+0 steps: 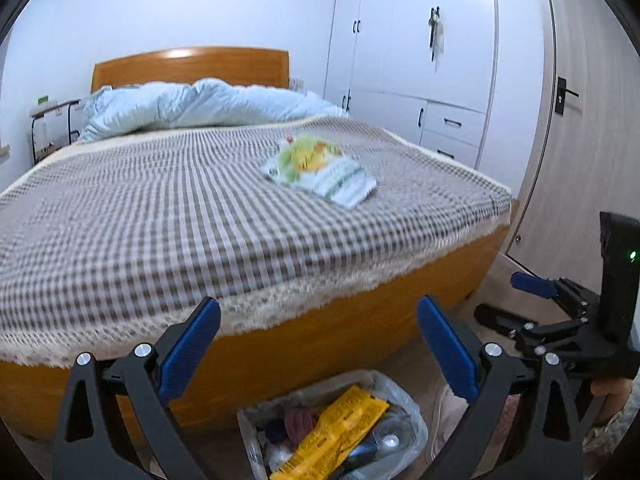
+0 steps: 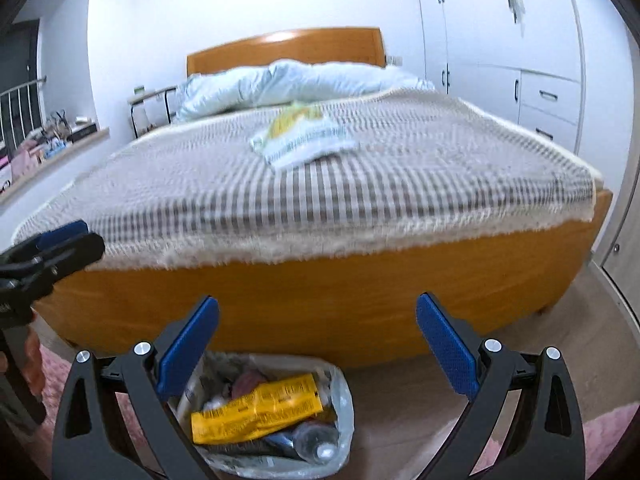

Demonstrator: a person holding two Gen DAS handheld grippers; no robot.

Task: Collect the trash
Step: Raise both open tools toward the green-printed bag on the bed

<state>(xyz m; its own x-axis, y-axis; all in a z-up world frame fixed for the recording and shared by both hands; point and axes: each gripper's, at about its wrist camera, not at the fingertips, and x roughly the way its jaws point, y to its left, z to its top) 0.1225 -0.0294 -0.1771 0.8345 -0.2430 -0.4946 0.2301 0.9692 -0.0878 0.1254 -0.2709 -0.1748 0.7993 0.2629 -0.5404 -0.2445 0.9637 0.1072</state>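
Partly done: yellow wrapper (image 2: 256, 408) already in bin bag (image 2: 340, 412), crumpled packet (image 1: 320, 170) left on bed (image 1: 160, 216), both grippers' jaws open, empty

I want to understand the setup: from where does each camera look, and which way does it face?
Left wrist: on the left gripper, facing the bed; the right gripper shows at right.
Right wrist: on the right gripper, facing the bed's foot; the left gripper shows at left.
Shared: snack wrapper on the bed, lined trash bin below.
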